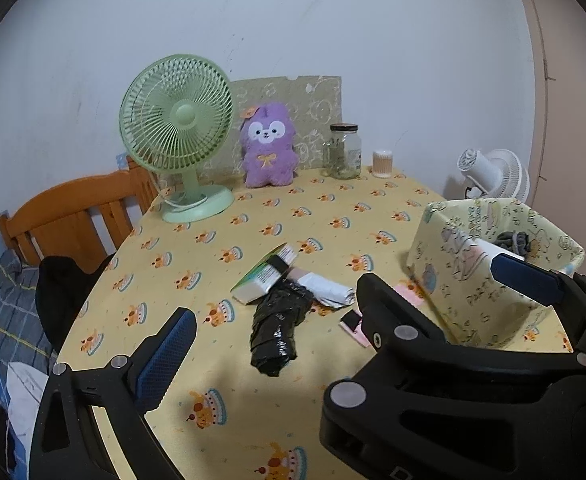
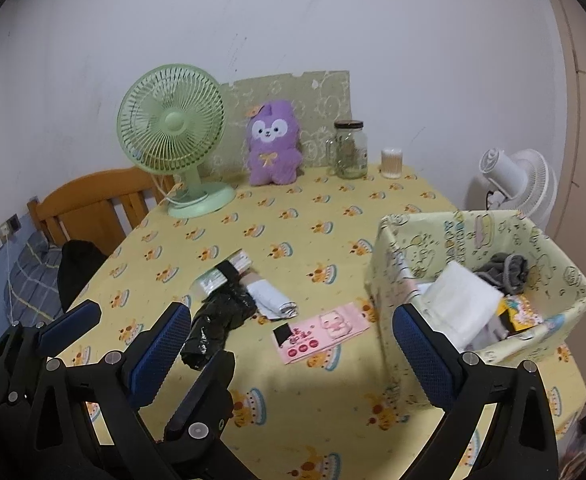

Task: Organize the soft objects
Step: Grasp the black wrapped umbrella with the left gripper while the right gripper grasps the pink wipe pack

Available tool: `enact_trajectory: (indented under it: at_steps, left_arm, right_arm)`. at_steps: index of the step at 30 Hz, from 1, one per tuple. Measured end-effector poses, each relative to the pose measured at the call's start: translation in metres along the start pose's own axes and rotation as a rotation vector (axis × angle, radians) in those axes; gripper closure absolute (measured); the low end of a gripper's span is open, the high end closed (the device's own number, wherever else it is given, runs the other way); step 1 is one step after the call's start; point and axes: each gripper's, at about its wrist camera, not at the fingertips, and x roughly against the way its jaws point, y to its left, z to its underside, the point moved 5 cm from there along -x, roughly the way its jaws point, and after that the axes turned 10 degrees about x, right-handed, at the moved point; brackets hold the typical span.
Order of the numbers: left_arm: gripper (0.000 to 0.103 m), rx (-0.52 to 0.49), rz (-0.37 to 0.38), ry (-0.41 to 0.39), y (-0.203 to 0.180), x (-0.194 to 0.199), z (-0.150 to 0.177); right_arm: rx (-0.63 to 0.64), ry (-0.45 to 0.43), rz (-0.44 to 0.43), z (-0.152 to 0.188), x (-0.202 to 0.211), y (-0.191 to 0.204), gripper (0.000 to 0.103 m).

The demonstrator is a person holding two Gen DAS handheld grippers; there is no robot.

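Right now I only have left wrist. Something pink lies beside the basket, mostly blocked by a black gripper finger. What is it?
Observer: A flat pink packet with a cartoon pig printed on it and a black strip at its left end. It lies just left of the basket.
Operator: Inside the basket I see grey cloth and a sliver of white. Anything else in there?
Observer: Yes. A yellow-and-orange packet sits against the near right wall, next to the white folded piece and in front of the grey cloth.
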Motion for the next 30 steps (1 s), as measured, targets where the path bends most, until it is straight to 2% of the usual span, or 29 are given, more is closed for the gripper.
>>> enact_trajectory:
  at_steps: [4,9,18,30]
  left_arm:
    - [0.001,0.012,-0.004,0.016,0.007,-0.009,0.003]
    - [0.003,0.032,-0.020,0.047,0.017,-0.025,0.008]
    - [0.011,0.046,-0.050,0.124,0.028,-0.058,0.020]
    - [0.013,0.035,-0.057,0.206,0.030,-0.092,0.034]
  right_arm:
    - [0.017,0.007,0.003,0.001,-0.009,0.005,0.002]
    - [0.038,0.037,0.013,0.004,-0.024,0.012,0.008]
    - [0.041,0.129,0.002,0.017,-0.058,0.014,0.015]
    - [-0.006,0.234,0.001,0.035,-0.096,0.009,0.015]
